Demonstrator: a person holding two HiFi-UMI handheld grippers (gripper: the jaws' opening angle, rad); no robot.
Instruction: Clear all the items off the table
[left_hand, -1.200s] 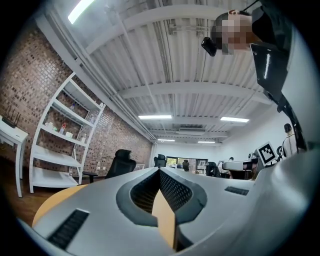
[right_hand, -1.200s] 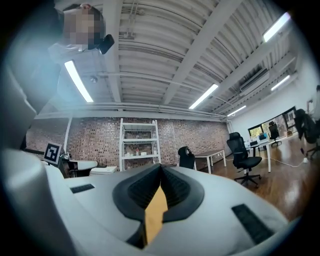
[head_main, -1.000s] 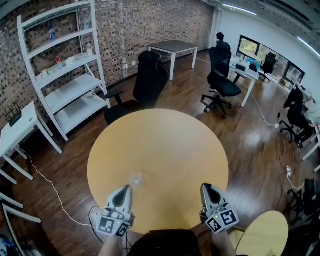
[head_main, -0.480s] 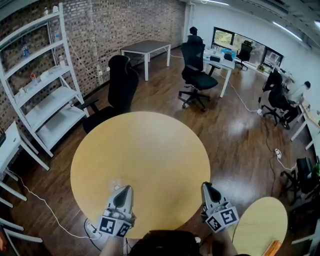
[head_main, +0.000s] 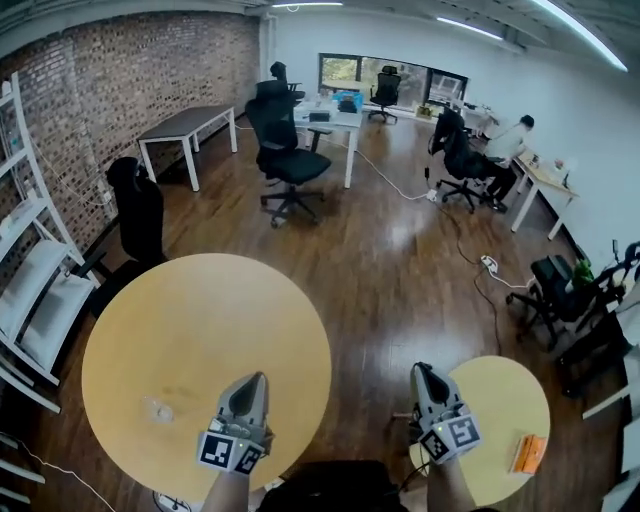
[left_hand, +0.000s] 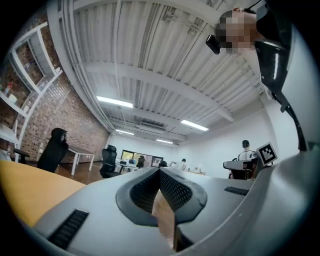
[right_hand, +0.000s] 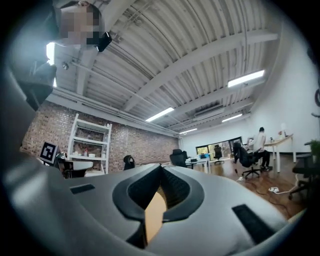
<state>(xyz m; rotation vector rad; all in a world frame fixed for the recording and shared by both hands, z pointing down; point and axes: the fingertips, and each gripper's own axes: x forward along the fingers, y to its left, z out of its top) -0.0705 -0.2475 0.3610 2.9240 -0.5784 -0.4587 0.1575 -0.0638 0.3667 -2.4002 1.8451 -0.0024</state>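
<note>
The big round wooden table (head_main: 190, 340) fills the lower left of the head view. One small clear thing (head_main: 158, 410) lies on it near the front edge, too small to make out. My left gripper (head_main: 251, 381) hovers over the table's front right edge, jaws shut with nothing in them. My right gripper (head_main: 420, 373) hangs shut and empty over the floor, between the big table and a small round table (head_main: 495, 400). In the left gripper view the left gripper (left_hand: 160, 172) is pressed closed, and the right gripper (right_hand: 160, 168) looks the same in its own view.
An orange flat object (head_main: 527, 452) lies on the small round table's right side. Black office chairs (head_main: 285, 150) and desks stand across the wooden floor, and a seated person (head_main: 510, 145) is at the far right. White shelves (head_main: 25, 290) line the brick wall at left.
The head view has swung to the right: the big table slid left in the frame and the small round table with the orange object came into sight. Both grippers stayed shut and level.
</note>
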